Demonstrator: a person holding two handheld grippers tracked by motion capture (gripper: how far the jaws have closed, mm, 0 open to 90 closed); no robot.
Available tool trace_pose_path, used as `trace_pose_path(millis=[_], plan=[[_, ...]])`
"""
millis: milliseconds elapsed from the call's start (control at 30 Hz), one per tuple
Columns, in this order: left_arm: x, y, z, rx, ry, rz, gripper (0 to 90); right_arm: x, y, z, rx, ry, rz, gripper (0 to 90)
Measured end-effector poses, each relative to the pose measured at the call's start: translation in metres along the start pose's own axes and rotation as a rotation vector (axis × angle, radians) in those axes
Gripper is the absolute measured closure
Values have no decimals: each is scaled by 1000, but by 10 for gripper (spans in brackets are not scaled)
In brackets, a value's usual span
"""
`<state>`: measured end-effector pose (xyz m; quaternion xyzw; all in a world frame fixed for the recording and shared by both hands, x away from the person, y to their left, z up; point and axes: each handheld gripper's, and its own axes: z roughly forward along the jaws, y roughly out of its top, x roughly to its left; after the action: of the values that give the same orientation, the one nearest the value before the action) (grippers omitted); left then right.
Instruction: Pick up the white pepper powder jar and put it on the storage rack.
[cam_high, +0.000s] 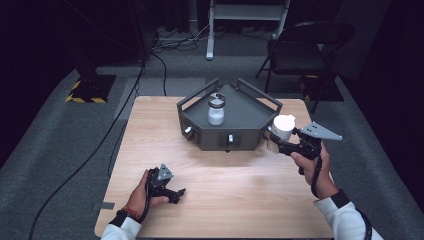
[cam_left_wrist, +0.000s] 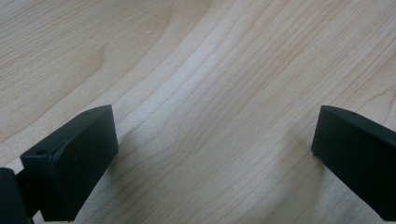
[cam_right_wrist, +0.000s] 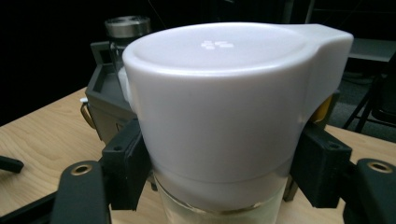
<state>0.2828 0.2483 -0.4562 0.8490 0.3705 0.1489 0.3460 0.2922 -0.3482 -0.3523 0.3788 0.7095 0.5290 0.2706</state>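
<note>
My right gripper (cam_high: 276, 141) is shut on a glass jar with a wide white lid (cam_high: 283, 126), held above the table just right of a dark grey tray (cam_high: 245, 136). In the right gripper view the white-lidded jar (cam_right_wrist: 219, 107) is very close, with the black jaws of that gripper (cam_right_wrist: 219, 179) pressing on it below the lid. A second jar (cam_high: 216, 109) with a metal lid and white contents stands upright in the tray, and its top (cam_right_wrist: 127, 27) rises behind the white lid. My left gripper (cam_high: 179, 195) rests open on the table near the front left, with only bare wood between its jaws (cam_left_wrist: 212, 144).
The wooden table (cam_high: 235, 185) ends close behind the tray. The tray (cam_right_wrist: 100, 95) has raised rails along its sides and small knobs on its front faces. A black folding chair (cam_high: 305, 50) and a white stand are on the carpet beyond, with cables at the left.
</note>
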Motion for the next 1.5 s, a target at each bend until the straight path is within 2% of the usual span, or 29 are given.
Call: trace_pose_path(millis=[433,700,1100,1500], plan=[[0,0,0,0,0,1,0,17,44,23,-41,17,-39,293],[0,0,0,0,0,1,0,26,58,48,-42,19,-41,293],[0,-1,-1,1,-4,5,1,27,63,77,-59,8,-15,293],[0,-1,-1,1,-3,5,1,21,55,103,-65,-19,2,293]])
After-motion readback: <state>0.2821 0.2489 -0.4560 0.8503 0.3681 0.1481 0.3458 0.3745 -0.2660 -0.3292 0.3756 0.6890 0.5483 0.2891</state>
